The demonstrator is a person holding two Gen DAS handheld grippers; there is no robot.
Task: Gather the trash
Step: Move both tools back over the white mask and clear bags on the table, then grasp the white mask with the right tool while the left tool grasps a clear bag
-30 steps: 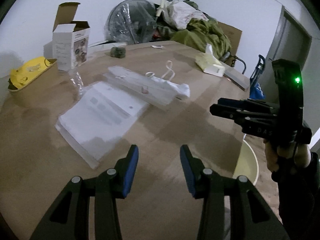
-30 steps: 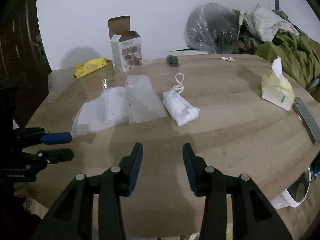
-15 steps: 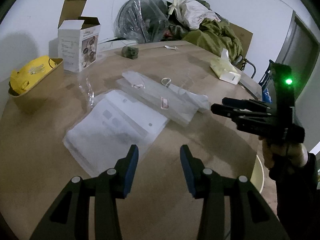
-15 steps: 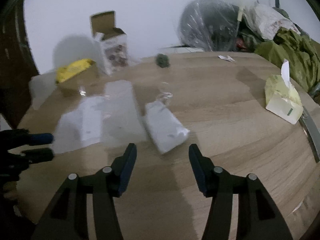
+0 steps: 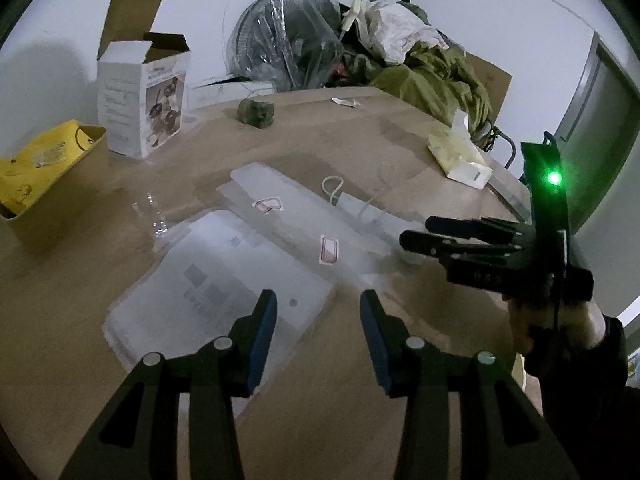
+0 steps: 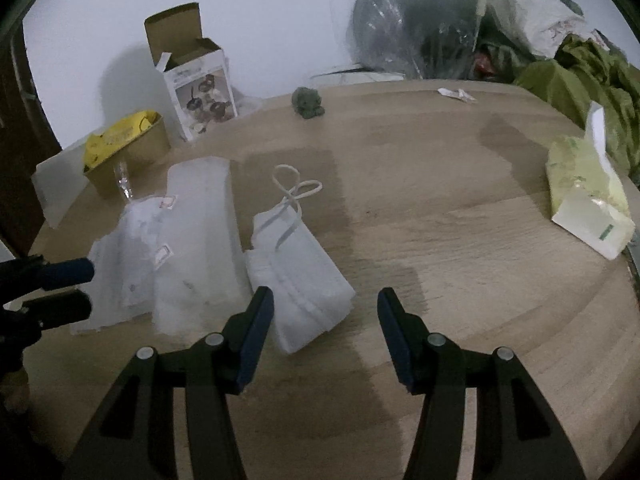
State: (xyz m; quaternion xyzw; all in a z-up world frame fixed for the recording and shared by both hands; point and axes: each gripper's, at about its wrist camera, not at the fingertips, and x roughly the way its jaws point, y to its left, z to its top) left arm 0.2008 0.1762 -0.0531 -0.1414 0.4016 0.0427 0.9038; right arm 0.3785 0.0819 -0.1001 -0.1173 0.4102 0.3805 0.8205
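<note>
The worst risk was a poor bite: the stack of face masks (image 6: 300, 280) lay flat on the wooden table (image 6: 460, 240) just ahead of the right gripper (image 6: 325, 304), at about eleven o'clock from it, so the tips might scrape wood or lift only the top mask. Its jaws had just been opening and stood apart with nothing between them. The left gripper (image 5: 316, 312), jaws partly open and empty, hung over the clear plastic bags (image 5: 224, 288), which looked slippery, though blur hid their edges.
</note>
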